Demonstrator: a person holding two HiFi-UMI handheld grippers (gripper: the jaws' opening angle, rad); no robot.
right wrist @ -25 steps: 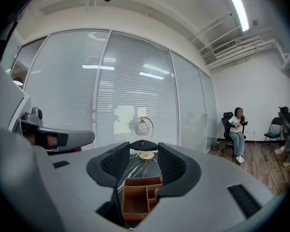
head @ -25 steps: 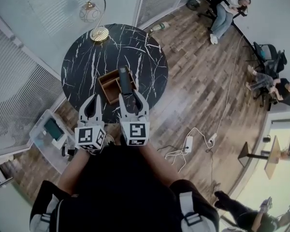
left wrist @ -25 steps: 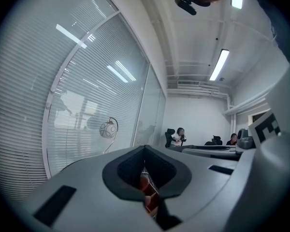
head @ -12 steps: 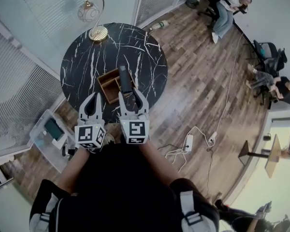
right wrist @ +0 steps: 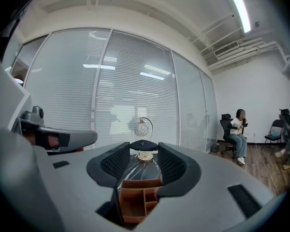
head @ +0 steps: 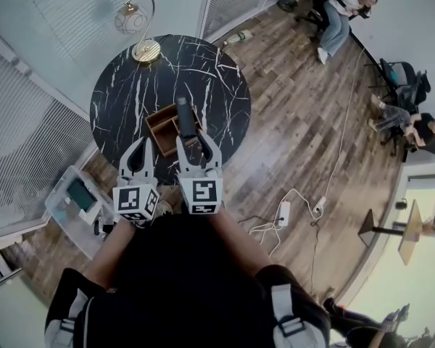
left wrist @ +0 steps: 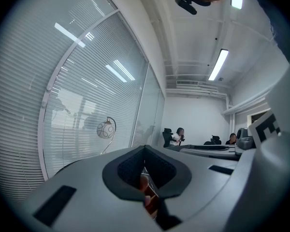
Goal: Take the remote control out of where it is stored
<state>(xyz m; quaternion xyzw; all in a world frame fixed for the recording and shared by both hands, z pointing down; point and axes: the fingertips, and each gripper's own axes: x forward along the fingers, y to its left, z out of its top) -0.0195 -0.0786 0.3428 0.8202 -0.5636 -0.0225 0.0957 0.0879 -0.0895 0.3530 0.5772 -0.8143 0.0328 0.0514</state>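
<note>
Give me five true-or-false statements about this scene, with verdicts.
1. The table is round and dark. True.
2. The lamp stands on the floor. False: it stands on the table.
3. The right tool has its jaws apart. True.
4. The remote lies on the bare tabletop. False: it is in the wooden box.
5. The left tool grips the remote. False: its jaws are together, holding nothing.

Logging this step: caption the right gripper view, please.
Right gripper jaws stand apart, framing a brown wooden compartment box on the black marble round table, globe lamp beyond.
</note>
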